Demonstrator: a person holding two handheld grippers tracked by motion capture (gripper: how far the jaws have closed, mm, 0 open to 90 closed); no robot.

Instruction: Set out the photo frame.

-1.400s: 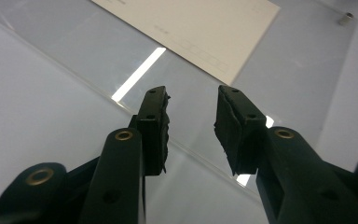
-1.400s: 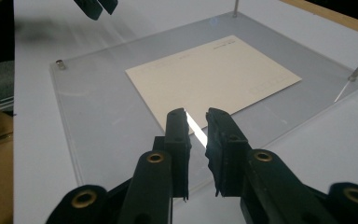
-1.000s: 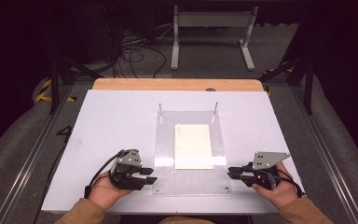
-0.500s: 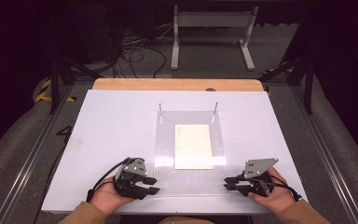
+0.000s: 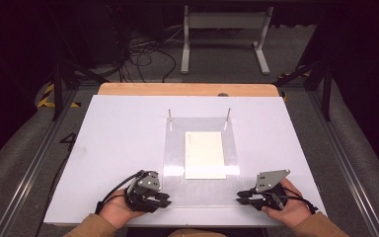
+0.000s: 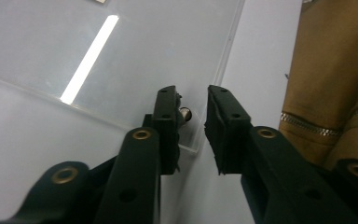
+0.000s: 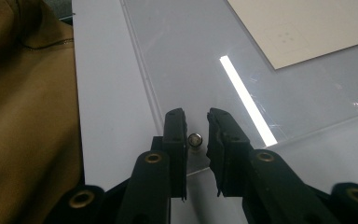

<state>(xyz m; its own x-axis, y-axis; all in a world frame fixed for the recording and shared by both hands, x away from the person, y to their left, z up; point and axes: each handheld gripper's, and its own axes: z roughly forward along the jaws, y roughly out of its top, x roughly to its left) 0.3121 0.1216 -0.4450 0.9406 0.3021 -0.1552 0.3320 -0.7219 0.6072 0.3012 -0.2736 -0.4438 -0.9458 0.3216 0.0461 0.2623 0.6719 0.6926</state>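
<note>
Here, left gripper (image 5: 164,199) jaws narrowing around a corner pin (image 6: 185,113), right gripper (image 5: 243,196) jaws slightly spread, no legible writing.

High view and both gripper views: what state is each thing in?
Clear sheet: flat on the table.
Paper: flat beneath it.
Left gripper: open, a small pin between its fingers, having just closed further.
Right gripper: open around its corner pin.

Tan sleeves, black tongs (image 5: 164,200), brass screws
</note>
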